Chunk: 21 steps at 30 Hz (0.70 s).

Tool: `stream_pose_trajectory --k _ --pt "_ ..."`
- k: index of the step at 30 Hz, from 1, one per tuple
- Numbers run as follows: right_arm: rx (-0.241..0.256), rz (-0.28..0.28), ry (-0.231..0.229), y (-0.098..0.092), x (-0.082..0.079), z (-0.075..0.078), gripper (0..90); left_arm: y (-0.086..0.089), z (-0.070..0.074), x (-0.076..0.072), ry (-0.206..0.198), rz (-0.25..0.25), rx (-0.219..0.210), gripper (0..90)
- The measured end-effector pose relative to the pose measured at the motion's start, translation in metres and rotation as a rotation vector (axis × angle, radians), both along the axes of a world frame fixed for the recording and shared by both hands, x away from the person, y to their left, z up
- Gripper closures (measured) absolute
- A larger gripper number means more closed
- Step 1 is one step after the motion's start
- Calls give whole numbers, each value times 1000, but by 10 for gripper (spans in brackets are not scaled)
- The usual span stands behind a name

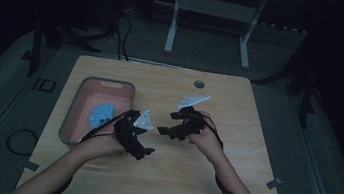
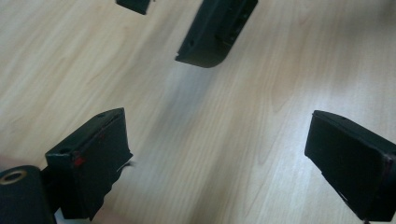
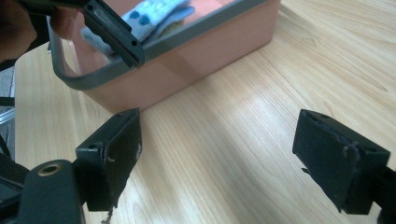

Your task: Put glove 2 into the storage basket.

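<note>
Right gripper view: blue cloth (image 3: pixel 154 14) in pink bin (image 3: pixel 187 60) | both hand-held grippers wide, empty

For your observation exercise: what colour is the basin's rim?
Grey, above pink walls on the rectangular plastic basin; clearest in the right gripper view.

The bin (image 1: pixel 72 114) has salmon-pink walls and a grey rim. The cloth (image 1: pixel 102 116) inside it is light blue with darker blue dots. The table (image 1: pixel 200 171) is pale wood with a fine grain pattern. Both grippers are black, each topped by a light grey plate.
</note>
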State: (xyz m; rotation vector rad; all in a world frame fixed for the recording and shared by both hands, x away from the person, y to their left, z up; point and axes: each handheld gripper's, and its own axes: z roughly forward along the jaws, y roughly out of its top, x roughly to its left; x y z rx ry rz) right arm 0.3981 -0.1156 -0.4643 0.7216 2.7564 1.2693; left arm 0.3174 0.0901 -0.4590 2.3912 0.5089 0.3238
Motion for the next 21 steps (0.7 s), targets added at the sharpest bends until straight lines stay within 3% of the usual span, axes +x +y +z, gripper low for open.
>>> stream_pose_trajectory --k 8,21 --pt "4 -15 7 -22 -5 -11 158 -18 -10 -4 -6 -38 8 67" --pt "15 -14 31 -46 -16 -30 158 -38 -26 -10 22 -94 7 67"
